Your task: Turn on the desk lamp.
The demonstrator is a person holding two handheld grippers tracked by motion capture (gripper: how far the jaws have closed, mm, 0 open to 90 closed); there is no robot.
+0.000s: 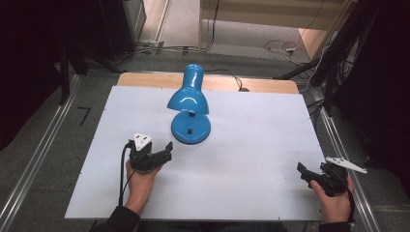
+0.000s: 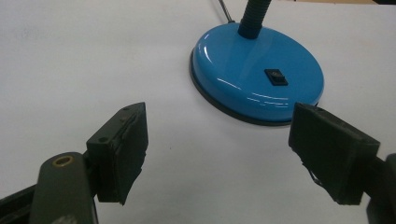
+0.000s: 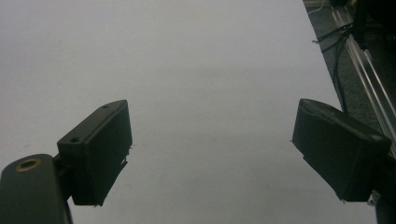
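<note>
L gripper, jaws released, hovers just near-left of blue desk lamp on white table; R gripper, also released, sits near-right, well apart.

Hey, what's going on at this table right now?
A person sits at a white table with a gripper in each hand. The left gripper is open and aimed at the round base of a blue desk lamp, close to it but not touching. The right gripper, also open and empty, rests near the table's right edge, away from the lamp.
</note>
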